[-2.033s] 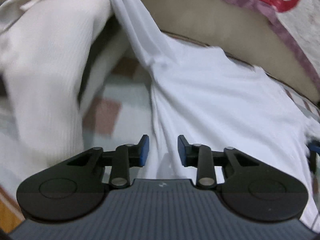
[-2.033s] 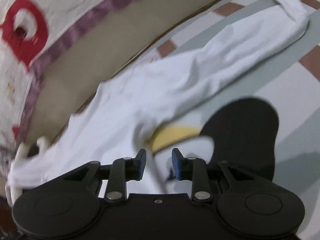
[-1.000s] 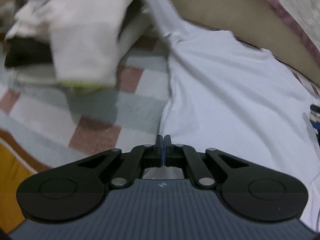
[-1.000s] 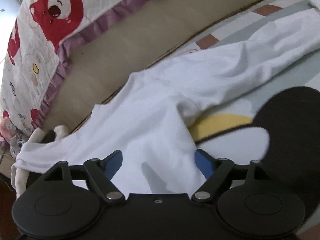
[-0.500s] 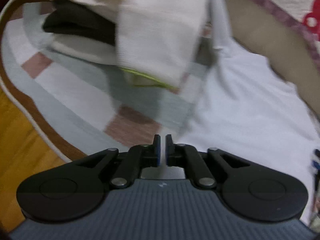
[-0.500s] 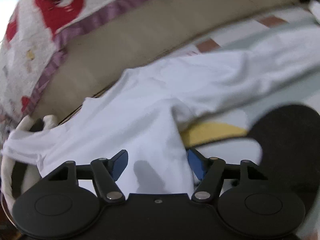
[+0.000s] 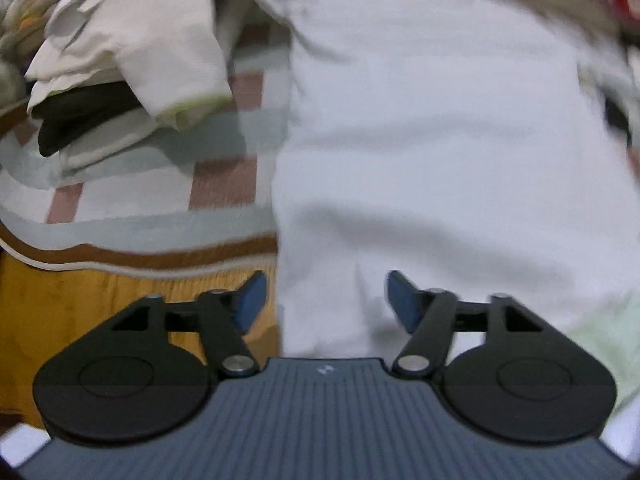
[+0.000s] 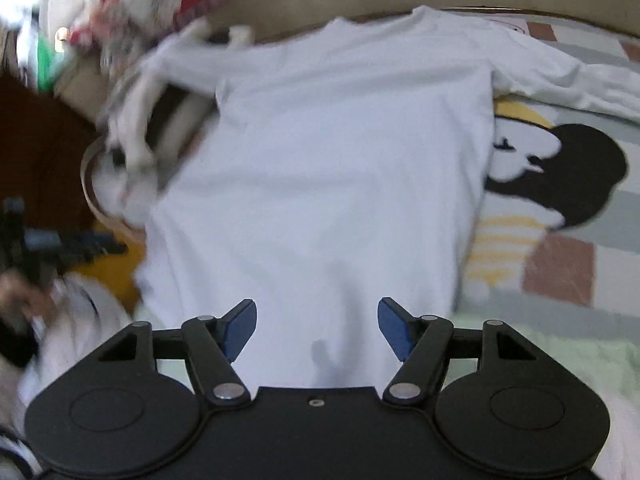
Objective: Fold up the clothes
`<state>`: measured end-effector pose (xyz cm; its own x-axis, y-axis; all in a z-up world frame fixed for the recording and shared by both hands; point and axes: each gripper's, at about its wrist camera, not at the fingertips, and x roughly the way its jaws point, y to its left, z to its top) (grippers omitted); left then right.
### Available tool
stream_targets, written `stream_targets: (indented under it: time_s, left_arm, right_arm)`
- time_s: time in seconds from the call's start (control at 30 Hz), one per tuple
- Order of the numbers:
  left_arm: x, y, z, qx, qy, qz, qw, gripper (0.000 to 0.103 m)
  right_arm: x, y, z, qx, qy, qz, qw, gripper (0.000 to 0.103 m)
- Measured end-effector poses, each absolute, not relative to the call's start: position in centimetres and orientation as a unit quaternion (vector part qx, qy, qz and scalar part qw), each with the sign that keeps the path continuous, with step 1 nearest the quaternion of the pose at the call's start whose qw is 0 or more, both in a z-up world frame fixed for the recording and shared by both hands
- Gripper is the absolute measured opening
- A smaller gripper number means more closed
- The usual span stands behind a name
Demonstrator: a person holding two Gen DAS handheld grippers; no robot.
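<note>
- White long-sleeved shirt lies spread flat on a checked cartoon-print blanket, hem toward the cameras.
- Left gripper: jaws spread wide, empty, over the shirt's hem near its left edge.
- Right gripper: jaws spread wide, empty, over the hem.
- Stack of folded clothes, cream and black, sits left of the shirt.
- No legible writing; frames are motion-blurred.
</note>
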<state>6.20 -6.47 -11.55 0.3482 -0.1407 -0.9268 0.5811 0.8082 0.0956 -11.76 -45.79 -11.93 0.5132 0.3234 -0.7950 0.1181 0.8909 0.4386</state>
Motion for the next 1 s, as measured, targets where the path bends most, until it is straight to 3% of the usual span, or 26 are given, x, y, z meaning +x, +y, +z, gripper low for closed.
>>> stream_targets:
  time_s: [0.1, 0.37, 0.4, 0.47, 0.53, 0.67, 0.87, 1.0]
  left_arm:
    - [4.5, -7.0, -11.8, 0.264, 0.516, -0.249, 0.776, 0.071]
    - [2.8, -8.7, -13.3, 0.271, 0.531, -0.307, 0.742, 0.071]
    - [3.1, -9.0, -13.9, 0.273, 0.544, -0.300, 0.735, 0.071]
    - [3.8, -9.5, -14.7, 0.278, 0.574, -0.281, 0.717, 0.071]
    - [4.3, -9.9, -15.2, 0.282, 0.580, -0.278, 0.712, 0.071]
    - [5.3, -10.6, -15.7, 0.279, 0.581, -0.273, 0.715, 0.071]
    - [6.0, -11.7, -16.8, 0.310, 0.558, -0.260, 0.724, 0.069]
    - [6.5, -9.4, -15.6, 0.248, 0.571, -0.266, 0.736, 0.069]
  right_arm:
    - [-12.8, -44.2, -11.9, 0.165, 0.520, 0.069, 0.835, 0.072]
    - [-15.4, -39.9, -11.9, -0.001, 0.590, 0.085, 0.803, 0.068]
    - [-15.2, -39.4, -12.5, -0.027, 0.595, 0.073, 0.800, 0.063]
    - [-14.8, -38.7, -13.2, -0.072, 0.599, 0.039, 0.797, 0.030]
    - [-14.7, -38.8, -12.6, -0.075, 0.574, 0.026, 0.815, 0.007]
    - [-14.7, -41.2, -10.3, 0.007, 0.505, 0.000, 0.863, 0.006]
    - [-14.5, -43.9, -9.8, 0.047, 0.468, -0.054, 0.881, 0.003]
    - [-15.3, -43.8, -8.5, 0.067, 0.440, -0.063, 0.893, 0.002]
